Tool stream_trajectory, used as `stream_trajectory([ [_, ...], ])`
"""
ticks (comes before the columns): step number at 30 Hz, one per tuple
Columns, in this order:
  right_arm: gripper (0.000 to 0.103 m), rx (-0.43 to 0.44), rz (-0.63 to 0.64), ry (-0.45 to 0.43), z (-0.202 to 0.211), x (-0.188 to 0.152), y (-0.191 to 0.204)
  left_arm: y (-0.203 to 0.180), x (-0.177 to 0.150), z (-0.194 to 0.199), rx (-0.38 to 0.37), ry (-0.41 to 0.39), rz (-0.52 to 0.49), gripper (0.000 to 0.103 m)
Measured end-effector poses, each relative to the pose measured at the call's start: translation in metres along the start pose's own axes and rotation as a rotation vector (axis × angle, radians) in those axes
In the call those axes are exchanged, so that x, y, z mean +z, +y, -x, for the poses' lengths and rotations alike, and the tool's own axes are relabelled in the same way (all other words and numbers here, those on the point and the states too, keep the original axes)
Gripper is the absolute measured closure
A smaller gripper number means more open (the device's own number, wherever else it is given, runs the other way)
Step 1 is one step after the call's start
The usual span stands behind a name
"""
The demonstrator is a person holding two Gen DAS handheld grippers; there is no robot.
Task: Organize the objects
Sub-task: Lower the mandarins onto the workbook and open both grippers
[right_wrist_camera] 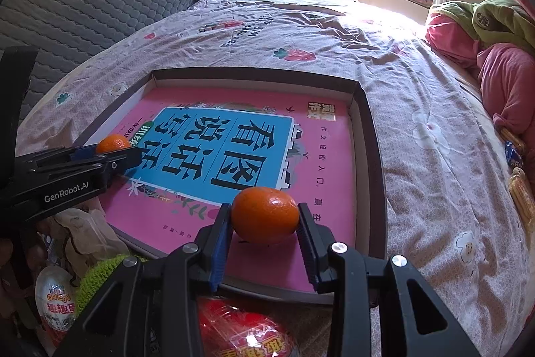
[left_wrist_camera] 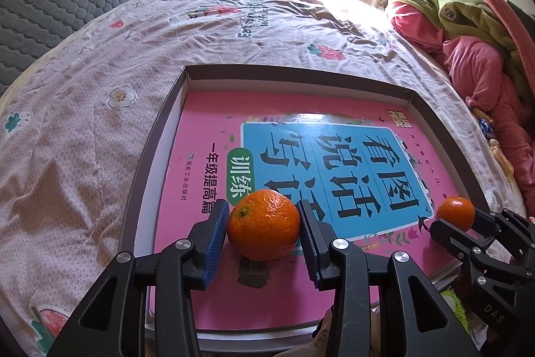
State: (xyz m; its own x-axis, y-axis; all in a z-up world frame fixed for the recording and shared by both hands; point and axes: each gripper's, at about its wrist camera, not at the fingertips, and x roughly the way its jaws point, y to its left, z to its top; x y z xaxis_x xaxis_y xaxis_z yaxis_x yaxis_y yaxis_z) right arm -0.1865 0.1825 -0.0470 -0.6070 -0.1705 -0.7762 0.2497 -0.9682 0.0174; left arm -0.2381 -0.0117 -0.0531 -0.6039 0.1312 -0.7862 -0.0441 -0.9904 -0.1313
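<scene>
While I hover over the tray (left_wrist_camera: 160,136):
left gripper (left_wrist_camera: 264,240): jaws loosely around a glossy orange (left_wrist_camera: 264,225)
right gripper (right_wrist_camera: 264,240): clamped on a smaller orange (right_wrist_camera: 265,215)

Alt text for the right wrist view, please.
The right gripper is shut on a tangerine over a pink book lying in a shallow tray on a bed.

book (left_wrist_camera: 207,136) glossy paper | orange (left_wrist_camera: 264,225) dimpled, shiny | sheet (left_wrist_camera: 100,63) matt cloth
</scene>
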Motion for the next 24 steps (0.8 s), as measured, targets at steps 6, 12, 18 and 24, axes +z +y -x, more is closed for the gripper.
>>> stream_trajectory([
  [6,0.065,0.008,-0.009,0.003,-0.001,0.001,-0.001,0.002,0.001,0.001,-0.004,0.009,0.018,0.053],
  [12,0.065,0.011,-0.010,-0.001,0.000,0.001,0.000,0.004,0.002,0.004,0.003,0.003,0.029,0.048],
  [18,0.059,0.020,-0.017,-0.014,0.005,0.002,-0.001,0.003,0.003,0.009,0.012,-0.005,0.026,0.047],
  [24,0.058,0.018,-0.018,-0.024,0.010,0.004,-0.002,0.001,0.005,0.019,0.027,-0.019,0.022,0.046],
])
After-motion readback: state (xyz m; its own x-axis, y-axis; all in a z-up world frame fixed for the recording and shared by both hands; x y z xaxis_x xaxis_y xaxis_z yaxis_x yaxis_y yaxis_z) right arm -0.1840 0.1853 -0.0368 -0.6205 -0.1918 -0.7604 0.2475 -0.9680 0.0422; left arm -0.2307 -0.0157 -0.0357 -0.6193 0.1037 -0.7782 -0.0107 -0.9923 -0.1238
